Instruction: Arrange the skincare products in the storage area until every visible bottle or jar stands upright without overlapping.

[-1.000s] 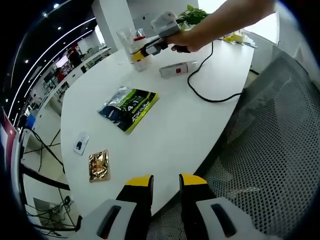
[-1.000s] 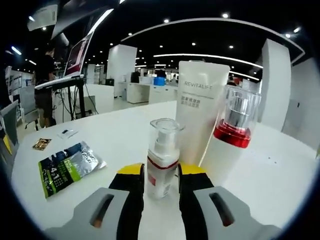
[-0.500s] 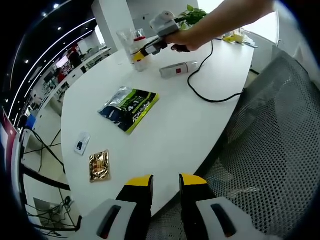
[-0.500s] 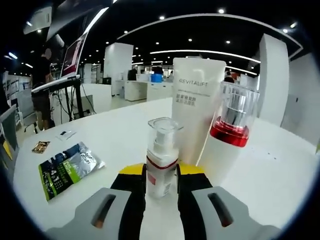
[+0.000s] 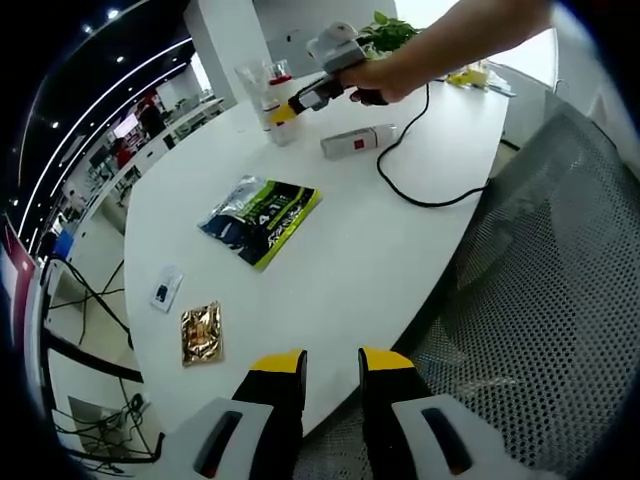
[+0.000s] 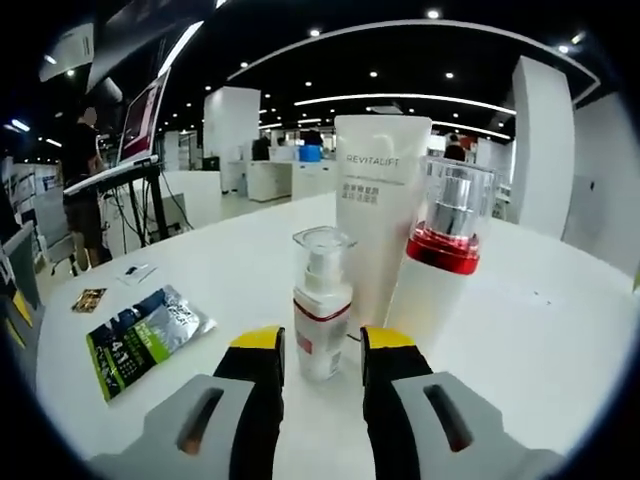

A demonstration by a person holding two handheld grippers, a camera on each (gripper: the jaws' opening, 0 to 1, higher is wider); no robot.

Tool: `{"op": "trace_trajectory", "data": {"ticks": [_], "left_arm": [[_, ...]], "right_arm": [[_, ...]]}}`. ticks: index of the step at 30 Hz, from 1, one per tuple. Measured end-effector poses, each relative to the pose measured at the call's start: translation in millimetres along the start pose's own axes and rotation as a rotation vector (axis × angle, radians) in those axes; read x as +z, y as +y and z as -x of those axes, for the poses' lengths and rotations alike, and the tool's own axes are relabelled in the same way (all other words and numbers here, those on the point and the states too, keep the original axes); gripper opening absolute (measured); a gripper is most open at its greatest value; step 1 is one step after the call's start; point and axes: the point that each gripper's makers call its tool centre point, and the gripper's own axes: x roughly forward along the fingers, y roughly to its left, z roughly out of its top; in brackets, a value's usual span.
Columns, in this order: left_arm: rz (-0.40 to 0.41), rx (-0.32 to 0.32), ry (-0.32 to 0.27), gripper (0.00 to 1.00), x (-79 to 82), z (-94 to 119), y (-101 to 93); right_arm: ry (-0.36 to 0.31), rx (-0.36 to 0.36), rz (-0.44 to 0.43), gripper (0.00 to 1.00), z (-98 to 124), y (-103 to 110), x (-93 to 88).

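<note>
A: Where does the right gripper [image 6: 322,347] stand?

B: Its jaws are parted, one on each side of the small pump bottle [image 6: 322,316]. I see a slim gap at both sides, so nothing is clamped. The bottle stands upright on the white table [image 6: 540,340].

A: And just past it?

B: A tall white tube [image 6: 378,225], printed REVITALIFT, stands upright right behind the pump bottle. Just beside the tube is a white bottle with a red collar and clear cap [image 6: 444,262], also upright. From this angle they overlap, and I cannot tell if they touch.

A: The left gripper [image 5: 331,370]?

B: Its jaws are apart with nothing between them. It hangs off the near edge of the table, over a grey mesh chair [image 5: 560,300].

A: What else lies on the surface?

B: A green and silver packet [image 5: 260,216] lies flat mid-table. Nearer the left gripper lie a gold sachet [image 5: 201,333] and a small white card [image 5: 165,289]. Further off, a white device with a red mark [image 5: 358,141] lies flat, and a black cable [image 5: 420,190] curls beside it. The person's hand [image 5: 375,78] holds the right gripper at the three bottles at the far end.

A: And the room?

B: An open office: dark ceiling with light strips and spot lamps, white columns, desks. A potted plant [image 5: 385,32] stands at the table's far end. In the right gripper view a person stands at a raised laptop [image 6: 145,115] on a stand.
</note>
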Motion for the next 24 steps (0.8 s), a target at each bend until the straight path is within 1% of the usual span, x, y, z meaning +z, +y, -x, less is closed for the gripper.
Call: {"op": "trace_trajectory", "data": {"ticks": [2, 5, 8, 14, 19, 22, 24], "left_arm": [[-0.001, 0.0, -0.001, 0.21, 0.1, 0.0, 0.1], [-0.001, 0.001, 0.0, 0.21, 0.0, 0.0, 0.3], [-0.001, 0.002, -0.001, 0.21, 0.2, 0.2, 0.4], [0.0, 0.002, 0.001, 0.21, -0.7, 0.3, 0.6], [-0.001, 0.004, -0.001, 0.21, -0.4, 0.5, 0.8], [-0.001, 0.005, 0.001, 0.21, -0.7, 0.4, 0.9], [-0.001, 0.005, 0.002, 0.21, -1.0, 0.5, 1.0]], "right_arm": [[0.004, 0.0, 0.001, 0.23, 0.4, -1.7, -1.1], [0.002, 0.012, -0.019, 0.22, 1.1, 0.0, 0.2], [0.006, 0.012, -0.028, 0.19, 0.4, -0.3, 0.6], [0.012, -0.011, -0.056, 0.19, -0.8, -4.4, 1.1], [0.021, -0.013, -0.051, 0.19, 0.1, -4.8, 0.8], [0.022, -0.015, -0.068, 0.2, 1.6, -5.8, 0.8], [0.017, -0.01, -0.097, 0.21, 3.3, -5.7, 0.9]]}}
